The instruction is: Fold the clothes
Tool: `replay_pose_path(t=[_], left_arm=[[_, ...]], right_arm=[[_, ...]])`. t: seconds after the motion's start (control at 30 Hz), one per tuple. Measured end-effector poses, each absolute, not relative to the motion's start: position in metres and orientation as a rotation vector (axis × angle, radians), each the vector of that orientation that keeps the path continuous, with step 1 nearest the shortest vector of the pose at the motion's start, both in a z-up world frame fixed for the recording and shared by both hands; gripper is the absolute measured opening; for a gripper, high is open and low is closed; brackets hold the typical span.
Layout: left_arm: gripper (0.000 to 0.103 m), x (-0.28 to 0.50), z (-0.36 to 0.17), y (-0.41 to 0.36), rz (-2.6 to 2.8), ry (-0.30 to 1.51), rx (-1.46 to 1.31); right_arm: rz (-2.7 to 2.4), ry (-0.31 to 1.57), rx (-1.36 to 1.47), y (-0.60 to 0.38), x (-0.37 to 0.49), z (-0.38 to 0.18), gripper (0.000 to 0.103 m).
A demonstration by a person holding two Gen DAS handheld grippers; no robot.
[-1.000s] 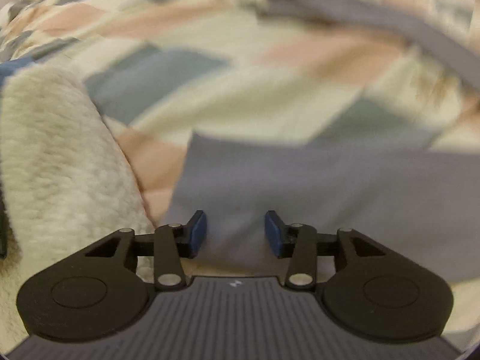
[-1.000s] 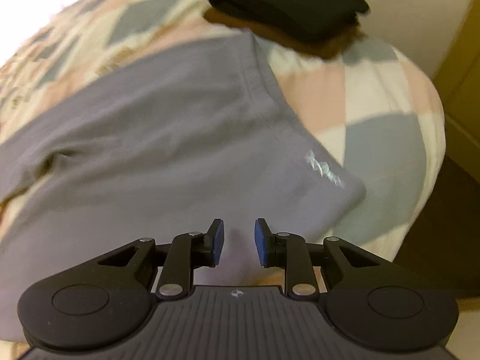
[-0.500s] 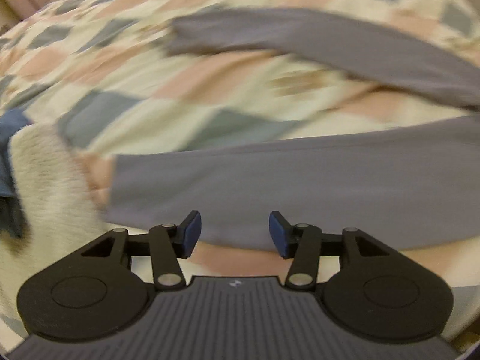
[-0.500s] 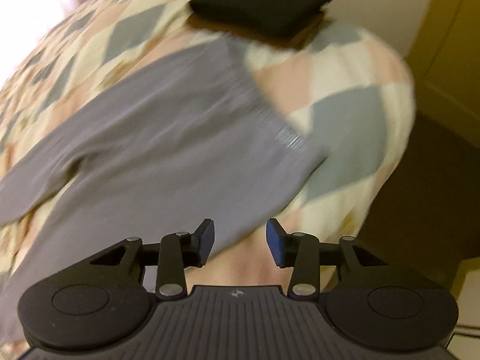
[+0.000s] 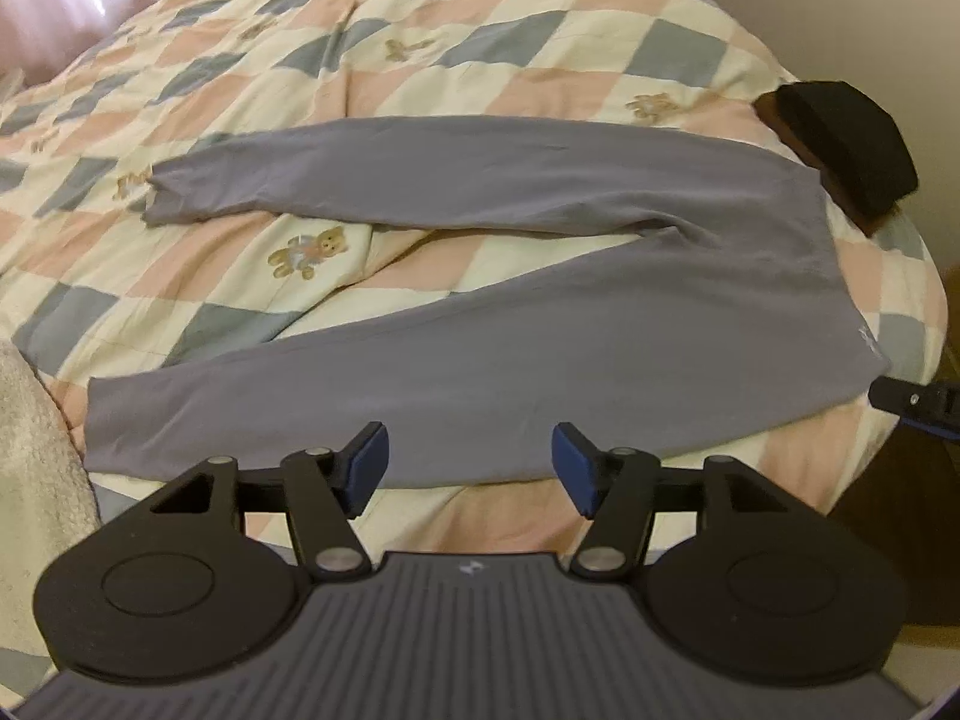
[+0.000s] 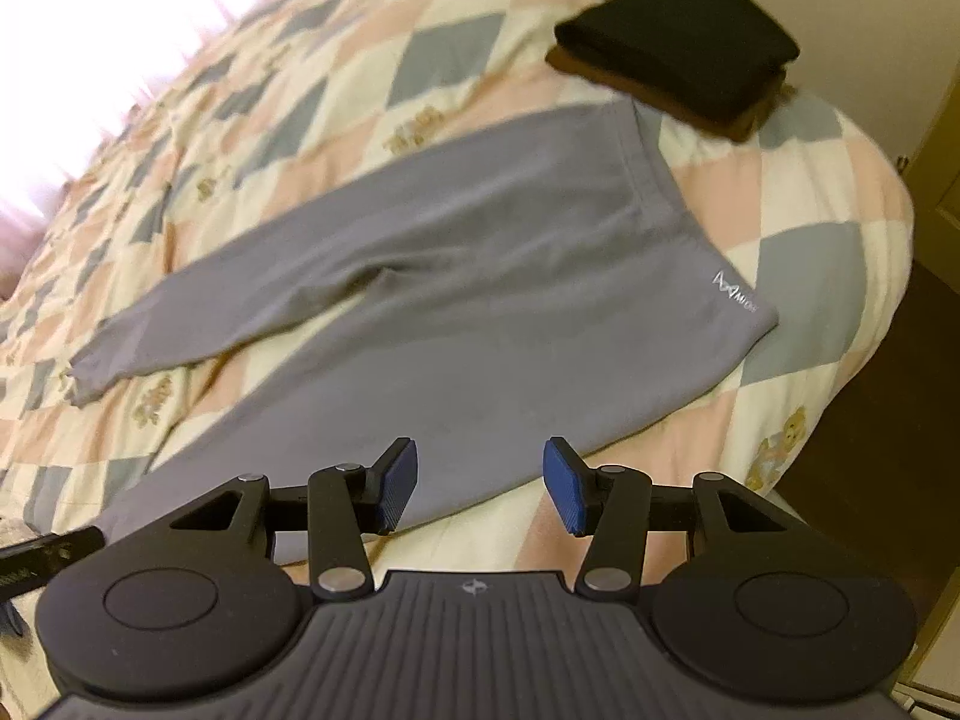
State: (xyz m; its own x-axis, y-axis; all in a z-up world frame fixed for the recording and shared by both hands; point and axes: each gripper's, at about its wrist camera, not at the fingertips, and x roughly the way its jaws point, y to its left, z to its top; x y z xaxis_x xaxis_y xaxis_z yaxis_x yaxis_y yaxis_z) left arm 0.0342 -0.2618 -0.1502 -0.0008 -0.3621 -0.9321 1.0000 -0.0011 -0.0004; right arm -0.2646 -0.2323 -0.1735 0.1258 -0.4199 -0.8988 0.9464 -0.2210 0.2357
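Note:
A pair of grey-lilac trousers [image 5: 540, 324] lies flat on the checked quilt [image 5: 336, 60], legs spread apart toward the left, waistband with a small white logo [image 6: 735, 294] at the right. My left gripper [image 5: 470, 468] hovers above the near leg; its jaws are opening and hold nothing. Over the near edge of the trousers [image 6: 456, 300] below the waistband, my right gripper [image 6: 479, 487] is likewise opening, with nothing between its blue pads [image 6: 564, 489]. Part of the right gripper [image 5: 918, 405] shows at the right edge of the left wrist view.
A folded black garment on a brown one [image 5: 840, 138] [image 6: 678, 42] sits just beyond the waistband. A cream fleecy cloth [image 5: 36, 468] lies at the left. The bed edge drops to dark floor [image 6: 888, 420] on the right.
Both grippers have risen away from the trousers and their jaws have spread wider. The left view now takes in both legs; the right view has pulled back from the waistband.

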Motion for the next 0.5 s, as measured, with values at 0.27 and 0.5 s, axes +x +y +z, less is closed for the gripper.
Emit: replay_pose_path(t=[0.27, 0.5], left_arm=[[0.057, 0.046, -0.119, -0.235, -1.437, 0.803, 0.959], [0.058, 0.072, -0.101, -0.205, -1.48, 0.758, 0.926]], right_arm=[[-1.52, 0.554, 1.125, -0.18, -0.239, -0.137, 0.056], [-1.576, 0.505, 1.122, -0.141, -0.209, -0.124, 0.059]])
